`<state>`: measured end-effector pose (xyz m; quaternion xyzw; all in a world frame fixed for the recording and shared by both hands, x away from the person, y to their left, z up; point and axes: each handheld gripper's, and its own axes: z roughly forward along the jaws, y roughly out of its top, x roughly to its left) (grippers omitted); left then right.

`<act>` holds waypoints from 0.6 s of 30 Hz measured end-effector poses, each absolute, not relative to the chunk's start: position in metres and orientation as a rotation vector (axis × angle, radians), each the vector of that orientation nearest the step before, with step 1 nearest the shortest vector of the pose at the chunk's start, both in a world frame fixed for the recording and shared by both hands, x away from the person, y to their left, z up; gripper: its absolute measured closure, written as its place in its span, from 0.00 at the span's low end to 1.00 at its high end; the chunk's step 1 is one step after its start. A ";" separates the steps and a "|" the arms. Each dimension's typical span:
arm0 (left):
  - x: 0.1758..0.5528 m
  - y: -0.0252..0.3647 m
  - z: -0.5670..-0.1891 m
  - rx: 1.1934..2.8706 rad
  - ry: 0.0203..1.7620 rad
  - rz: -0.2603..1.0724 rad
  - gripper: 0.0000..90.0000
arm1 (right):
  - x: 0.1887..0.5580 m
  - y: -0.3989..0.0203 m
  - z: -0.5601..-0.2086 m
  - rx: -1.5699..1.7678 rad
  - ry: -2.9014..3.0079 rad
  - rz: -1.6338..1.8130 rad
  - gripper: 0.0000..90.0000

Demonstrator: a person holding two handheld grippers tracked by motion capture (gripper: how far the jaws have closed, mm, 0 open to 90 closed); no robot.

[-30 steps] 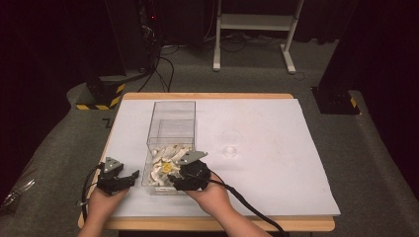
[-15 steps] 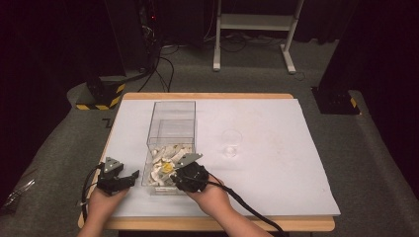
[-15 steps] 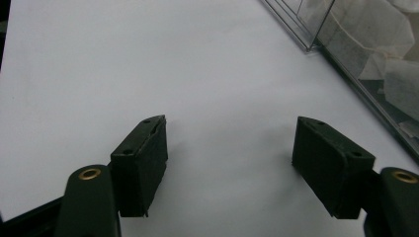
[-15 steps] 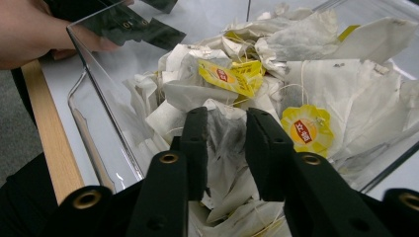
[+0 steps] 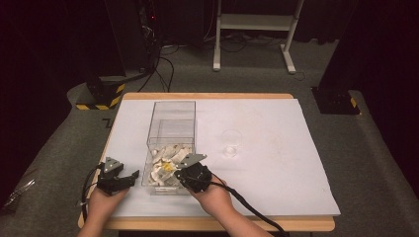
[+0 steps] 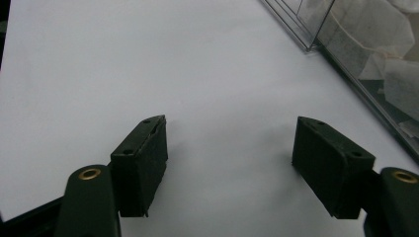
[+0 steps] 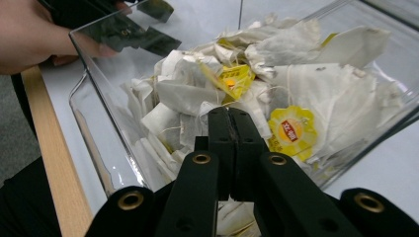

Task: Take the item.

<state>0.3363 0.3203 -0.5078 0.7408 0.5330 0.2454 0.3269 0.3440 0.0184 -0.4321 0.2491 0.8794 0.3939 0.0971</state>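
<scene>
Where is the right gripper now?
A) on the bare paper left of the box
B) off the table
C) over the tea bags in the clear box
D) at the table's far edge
C: the right gripper reaches over the near end of the clear box, and in the right gripper view its jaws stand together just above the tea bags.

The high view looks forward and down from above the table's near edge, rather far. The left gripper view looks closely down at the white sheet (image 6: 148, 59), with the clear box (image 5: 170, 143) at its upper right. The right gripper view faces closely into that box.
</scene>
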 end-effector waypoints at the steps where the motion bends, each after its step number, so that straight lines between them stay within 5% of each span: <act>1: 0.336 0.320 -0.508 1.941 1.396 0.643 0.33 | 0.344 0.017 -0.431 0.746 2.595 1.174 0.99; 18: 0.336 0.320 -0.508 1.935 1.397 0.645 0.33 | 0.343 0.002 -0.416 0.761 2.485 1.290 0.99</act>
